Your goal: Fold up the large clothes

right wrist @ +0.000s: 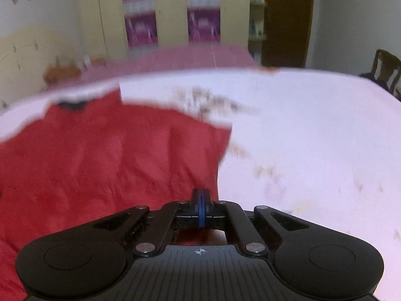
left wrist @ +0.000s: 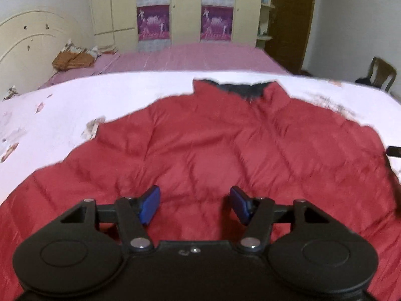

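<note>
The red jacket (left wrist: 200, 155) lies spread on the white sheet (left wrist: 75, 105); left gripper (left wrist: 195, 204) jaws apart above it, right gripper (right wrist: 200, 208) jaws together at its edge, though any cloth caught is hidden; slick padding could slip free in a fold.

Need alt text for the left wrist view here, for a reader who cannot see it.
A red quilted jacket lies spread flat on a white sheet, dark-lined collar at the far end. The left gripper hovers over the jacket's near part, blue pads apart with nothing between them. Behind are a pink bed and a cream wardrobe.
</note>
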A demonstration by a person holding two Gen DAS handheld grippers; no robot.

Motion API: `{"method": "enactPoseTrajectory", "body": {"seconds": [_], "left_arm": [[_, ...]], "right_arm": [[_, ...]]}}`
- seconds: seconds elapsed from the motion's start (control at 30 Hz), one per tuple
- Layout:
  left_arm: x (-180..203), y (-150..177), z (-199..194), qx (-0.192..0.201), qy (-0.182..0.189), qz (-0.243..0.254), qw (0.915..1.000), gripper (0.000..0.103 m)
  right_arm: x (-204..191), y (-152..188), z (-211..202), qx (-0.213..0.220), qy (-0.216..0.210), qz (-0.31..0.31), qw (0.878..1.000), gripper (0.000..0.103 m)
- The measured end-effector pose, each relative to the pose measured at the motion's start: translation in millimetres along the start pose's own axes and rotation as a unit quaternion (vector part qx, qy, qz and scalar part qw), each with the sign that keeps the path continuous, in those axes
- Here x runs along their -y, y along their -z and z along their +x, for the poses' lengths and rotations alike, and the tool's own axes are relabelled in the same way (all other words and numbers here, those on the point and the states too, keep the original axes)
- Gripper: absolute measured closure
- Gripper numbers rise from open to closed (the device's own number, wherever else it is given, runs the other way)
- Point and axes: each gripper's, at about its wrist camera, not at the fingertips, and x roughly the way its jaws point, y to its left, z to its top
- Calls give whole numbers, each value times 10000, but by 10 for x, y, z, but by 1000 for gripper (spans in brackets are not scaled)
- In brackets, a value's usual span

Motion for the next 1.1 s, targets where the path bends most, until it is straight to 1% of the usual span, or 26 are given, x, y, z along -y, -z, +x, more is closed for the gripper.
{"method": "enactPoseTrajectory", "body": {"seconds": [0.03,0.1,0.17,0.23,0.3,0.43,0.47,0.5,0.53,0.57,0.63,0.7,0.73,0.77,0.83,1.03,1.1], "left_arm": [[14,-35,46,-6,-52,50,10000,42],[34,-117,178,-8,-100,121,9999,41],[33,-149,324,-52,-194,185,9996,37],[-9,-140,429,-161,-231,174,9995,36],[-35,-123,446,-198,-272,178,9993,36],[-79,-80,419,-181,-267,138,9994,35],[-66,-94,394,-192,-304,166,9992,37],[-35,-115,341,-151,-354,219,9990,39],[2,-127,251,-21,-315,277,9991,38],[51,-120,125,128,-179,314,9993,34],[135,-84,-8,230,-65,352,9991,31],[210,-17,-9,117,-3,380,9992,31],[228,22,43,-7,-25,384,9993,32],[231,71,120,-147,-56,377,9992,31],[203,121,191,-179,-25,275,9995,28],[178,139,211,-195,-39,292,9994,26],[181,106,135,-197,-52,320,9993,30]], "right_arm": [[-10,-78,32,79,-10,-70,9999,103],[-34,-230,192,69,-77,-195,9998,103],[-51,-328,410,3,-36,-435,9990,103],[18,-319,749,-451,118,-521,9976,103],[82,-260,835,-308,173,-581,9977,103],[123,-206,803,-237,143,-608,9978,103],[117,-204,806,-245,163,-624,9976,103],[102,-217,798,-281,188,-629,9974,103],[95,-248,755,-311,231,-612,9974,103],[78,-276,656,-231,243,-595,9977,103],[23,-290,394,36,127,-590,9982,103],[-33,-238,251,34,-39,-540,9985,103],[-66,-185,224,-32,-116,-558,9984,103],[-102,-134,247,-144,-111,-638,9978,103],[-162,-24,376,-474,20,-829,9954,103],[-280,61,397,-366,274,-1111,9928,103],[-281,36,387,-421,325,-1100,9925,103]]}}
